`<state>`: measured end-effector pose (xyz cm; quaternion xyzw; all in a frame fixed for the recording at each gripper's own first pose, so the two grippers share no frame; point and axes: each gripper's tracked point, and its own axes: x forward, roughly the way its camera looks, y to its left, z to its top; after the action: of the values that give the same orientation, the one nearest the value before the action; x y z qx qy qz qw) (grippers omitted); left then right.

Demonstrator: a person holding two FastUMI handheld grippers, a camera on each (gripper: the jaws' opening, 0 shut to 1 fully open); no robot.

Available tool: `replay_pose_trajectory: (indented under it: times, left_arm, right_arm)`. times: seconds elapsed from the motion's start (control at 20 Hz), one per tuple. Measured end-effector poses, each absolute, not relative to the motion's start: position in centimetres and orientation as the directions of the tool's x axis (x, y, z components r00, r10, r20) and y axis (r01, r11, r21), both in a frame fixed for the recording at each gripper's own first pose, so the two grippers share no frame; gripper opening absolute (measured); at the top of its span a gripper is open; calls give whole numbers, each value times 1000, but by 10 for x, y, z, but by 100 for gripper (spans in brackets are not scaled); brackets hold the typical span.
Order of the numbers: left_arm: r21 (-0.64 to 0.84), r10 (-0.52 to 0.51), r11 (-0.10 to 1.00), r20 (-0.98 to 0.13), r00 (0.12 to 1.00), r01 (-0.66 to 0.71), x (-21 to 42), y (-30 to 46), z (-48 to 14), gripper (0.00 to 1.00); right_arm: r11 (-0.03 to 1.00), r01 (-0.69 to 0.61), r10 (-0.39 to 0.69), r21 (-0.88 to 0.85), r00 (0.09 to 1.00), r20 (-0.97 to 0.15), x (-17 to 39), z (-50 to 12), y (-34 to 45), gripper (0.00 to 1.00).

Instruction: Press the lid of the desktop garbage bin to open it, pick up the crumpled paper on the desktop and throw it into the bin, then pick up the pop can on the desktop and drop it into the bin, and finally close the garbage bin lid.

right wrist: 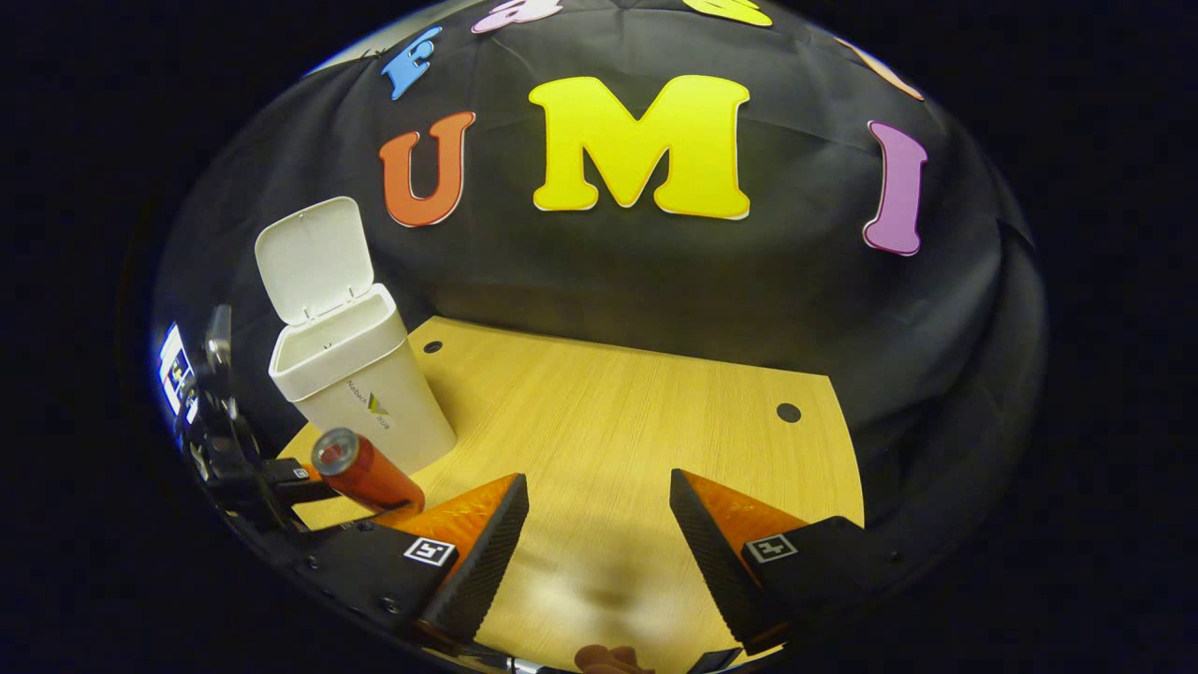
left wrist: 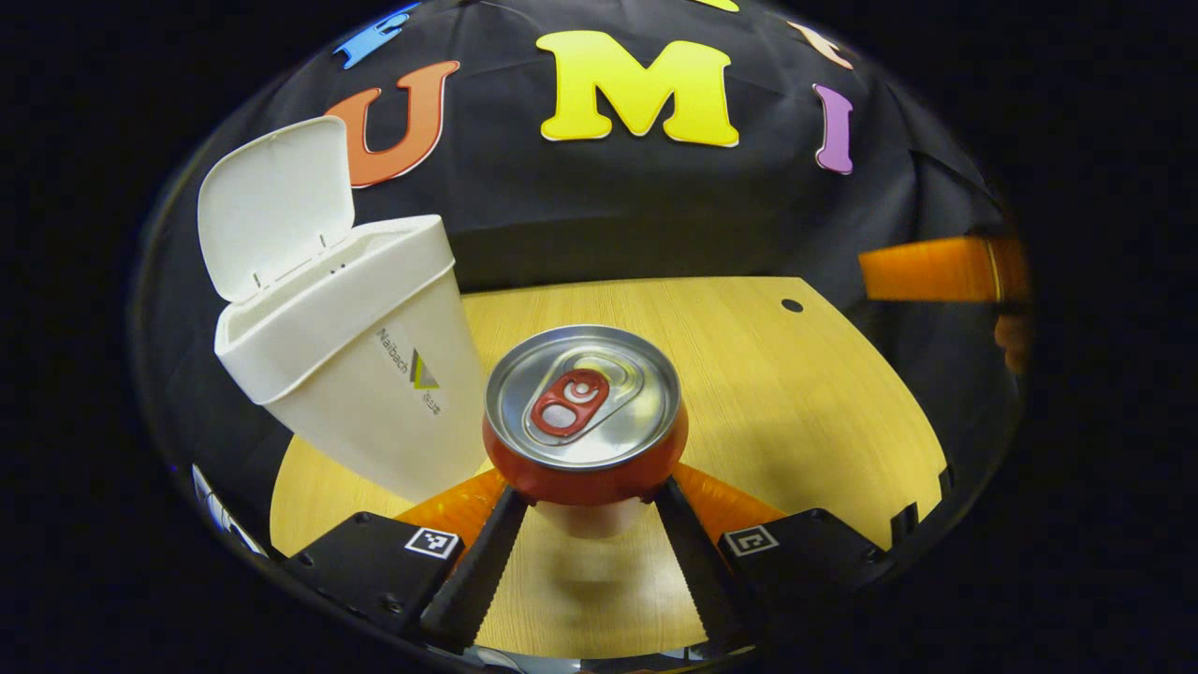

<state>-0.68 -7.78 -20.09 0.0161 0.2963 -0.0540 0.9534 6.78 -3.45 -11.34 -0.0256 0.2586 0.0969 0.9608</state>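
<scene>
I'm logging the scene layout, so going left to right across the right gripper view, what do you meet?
Left gripper holding the pop can → white garbage bin with its lid up → bare wooden desktop → small dark hole near the desktop's right edge.

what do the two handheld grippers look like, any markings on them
Each gripper, left gripper and right gripper, has two wedge-shaped fingers with toothed, ridged inner faces, set on black blocky mounts. Every mount carries a small square black-and-white marker tag. In the right gripper view, the left gripper's body looks black and boxy.
</scene>
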Motion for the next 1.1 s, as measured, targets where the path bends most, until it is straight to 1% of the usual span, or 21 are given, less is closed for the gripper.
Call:
replay_pose_trajectory:
  times: [0.1,0.35,0.6,0.9,1.0,1.1]
  left_arm:
    - [-17,-74,997,-552,830,77,-2,-71,-177,87]
    - [-45,17,998,-513,858,-47,16,-48,-117,87]
    - [14,144,988,-467,873,-155,32,-4,-68,87]
    - [25,251,963,-438,863,-267,66,56,-45,86]
    - [33,270,958,-441,856,-285,78,73,-47,86]
    - [36,282,953,-468,837,-301,88,89,-62,86]
  right_arm:
    - [979,-205,184,13,842,-506,68,-120,-40,96]
    - [972,-229,222,51,827,-517,68,-132,-46,96]
    - [960,-274,264,59,814,-517,63,-139,-39,95]
    - [959,-268,275,92,802,-530,54,-150,-32,96]
    - [960,-265,270,87,803,-532,53,-152,-29,96]
    - [963,-257,260,82,802,-538,52,-156,-29,96]
